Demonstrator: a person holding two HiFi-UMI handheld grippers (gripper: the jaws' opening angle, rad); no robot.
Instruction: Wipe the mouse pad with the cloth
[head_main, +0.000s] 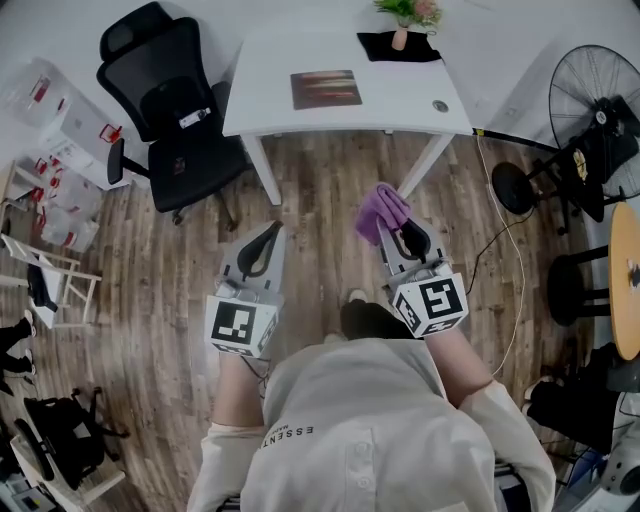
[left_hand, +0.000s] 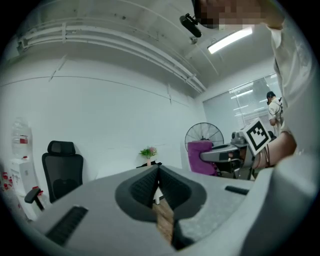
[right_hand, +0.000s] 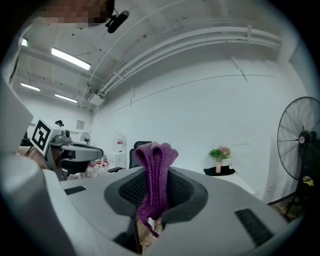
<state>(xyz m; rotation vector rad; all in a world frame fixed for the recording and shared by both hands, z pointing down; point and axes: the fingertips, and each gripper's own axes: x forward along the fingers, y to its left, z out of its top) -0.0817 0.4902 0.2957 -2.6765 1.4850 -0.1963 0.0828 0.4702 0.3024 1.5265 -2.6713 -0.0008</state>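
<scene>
The mouse pad (head_main: 325, 88), a dark rectangle with a reddish print, lies flat on the white table (head_main: 270, 110) far ahead of both grippers. My right gripper (head_main: 388, 226) is shut on a purple knitted cloth (head_main: 381, 210), which bunches up above the jaws and hangs below them in the right gripper view (right_hand: 154, 175). My left gripper (head_main: 271, 230) is held level beside it over the wooden floor, its jaws shut with nothing between them (left_hand: 157, 172). From the left gripper view, the cloth (left_hand: 200, 156) shows at the right.
A potted plant (head_main: 405, 15) stands on a black mat (head_main: 420, 50) at the table's far right. A black office chair (head_main: 170, 110) is left of the table. A floor fan (head_main: 600, 90), stools (head_main: 575, 285) and a cable (head_main: 515, 270) are at the right, boxes (head_main: 60, 150) at the left.
</scene>
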